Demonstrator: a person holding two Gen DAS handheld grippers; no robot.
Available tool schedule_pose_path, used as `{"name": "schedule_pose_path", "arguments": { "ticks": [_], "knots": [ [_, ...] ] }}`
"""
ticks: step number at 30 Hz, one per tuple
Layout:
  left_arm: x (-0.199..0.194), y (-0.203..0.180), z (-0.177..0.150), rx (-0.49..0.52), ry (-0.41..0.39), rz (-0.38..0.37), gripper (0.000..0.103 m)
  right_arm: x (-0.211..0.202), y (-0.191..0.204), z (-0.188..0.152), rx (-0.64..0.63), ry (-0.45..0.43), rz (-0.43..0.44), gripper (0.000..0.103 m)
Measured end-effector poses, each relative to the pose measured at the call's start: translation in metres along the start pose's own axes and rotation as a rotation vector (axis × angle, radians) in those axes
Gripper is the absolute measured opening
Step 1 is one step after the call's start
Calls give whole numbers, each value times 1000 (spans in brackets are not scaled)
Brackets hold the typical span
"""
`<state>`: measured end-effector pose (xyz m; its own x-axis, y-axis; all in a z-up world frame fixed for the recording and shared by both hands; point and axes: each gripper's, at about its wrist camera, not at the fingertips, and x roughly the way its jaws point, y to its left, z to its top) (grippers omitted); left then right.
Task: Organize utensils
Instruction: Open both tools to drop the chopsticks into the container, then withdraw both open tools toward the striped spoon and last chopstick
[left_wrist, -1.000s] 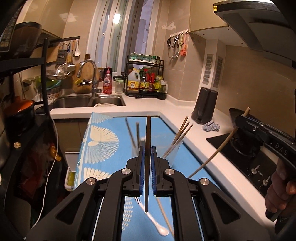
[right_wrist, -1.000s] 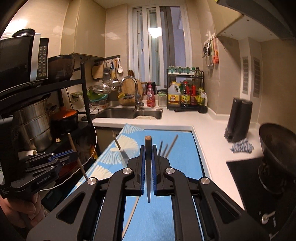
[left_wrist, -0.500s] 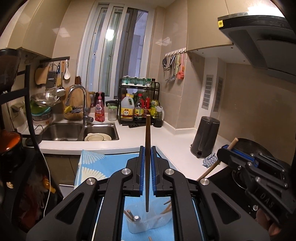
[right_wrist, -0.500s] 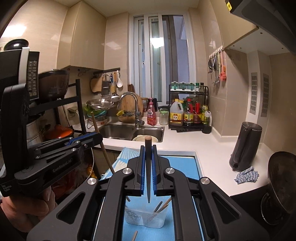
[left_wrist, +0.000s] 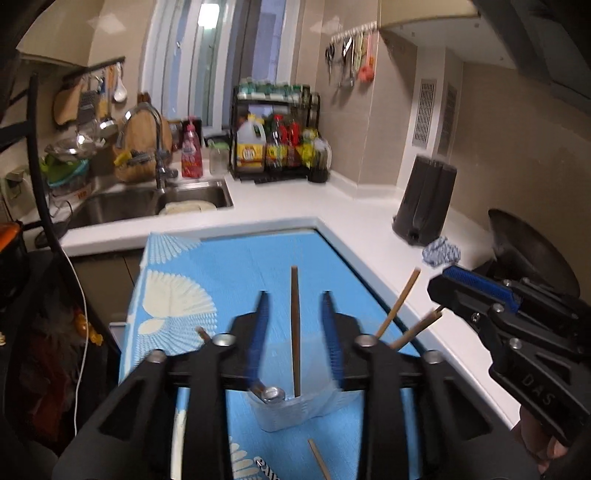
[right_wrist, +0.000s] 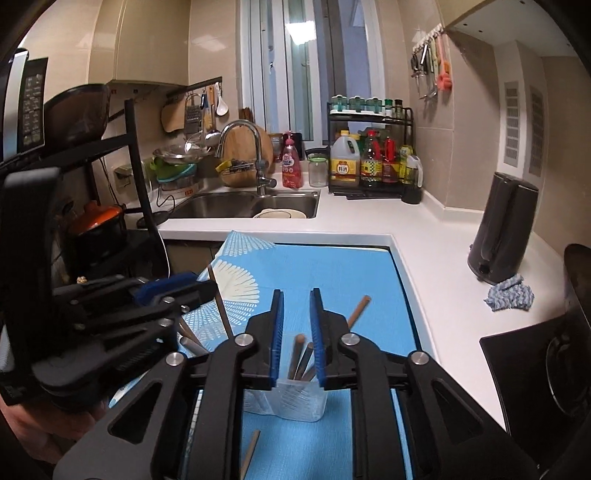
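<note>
A clear plastic cup (left_wrist: 295, 410) stands on the blue patterned cloth (left_wrist: 229, 266) and holds several chopsticks and a metal handle (left_wrist: 271, 393). My left gripper (left_wrist: 294, 306) hangs just above the cup. Its jaws are opening, and a dark brown chopstick (left_wrist: 294, 328) stands free between them with its lower end in the cup. My right gripper (right_wrist: 295, 295) is over the same cup (right_wrist: 284, 402), its jaws also opening. The round-ended chopstick (right_wrist: 297, 350) below them rests in the cup, clear of the pads. A loose chopstick (right_wrist: 249, 454) lies on the cloth in front of the cup.
A white counter (right_wrist: 436, 236) wraps round the cloth, with a sink (right_wrist: 236, 205) at the back, a bottle rack (right_wrist: 369, 158), a dark kettle (right_wrist: 502, 225) and a blue rag (right_wrist: 509, 293). A black stove (right_wrist: 535, 354) is at right, and a pot shelf (right_wrist: 110, 221) at left.
Both grippers moved in over the cup and went from shut to parted. The chopstick each one gripped now stands loose in the cup.
</note>
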<state>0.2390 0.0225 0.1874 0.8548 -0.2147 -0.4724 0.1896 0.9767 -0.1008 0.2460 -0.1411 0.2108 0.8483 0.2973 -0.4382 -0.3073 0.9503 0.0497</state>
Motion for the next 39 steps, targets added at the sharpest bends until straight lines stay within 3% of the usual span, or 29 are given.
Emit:
{"name": "schedule_pose_path", "arguments": {
  "ticks": [7,11,15,27,35,39],
  "knots": [
    [-76,8,-13,-46,-121,38,36,-64,7,-13,-13,-111,-29,21],
    [-100,17,-43,-96,-122,57,36,-100,19,-42,-23,-160,-32,21],
    [-110,24,-84,-123,-86,99,36,-119,33,-80,-32,-153,-34,21],
    [-111,38,-181,-153,3,205,33,-105,52,-202,22,20,-47,20],
    [-98,35,-214,-159,54,199,29,-75,60,-261,58,141,-21,21],
    [-94,30,-223,-172,80,170,29,-58,74,-279,15,209,9,23]
  ]
}}
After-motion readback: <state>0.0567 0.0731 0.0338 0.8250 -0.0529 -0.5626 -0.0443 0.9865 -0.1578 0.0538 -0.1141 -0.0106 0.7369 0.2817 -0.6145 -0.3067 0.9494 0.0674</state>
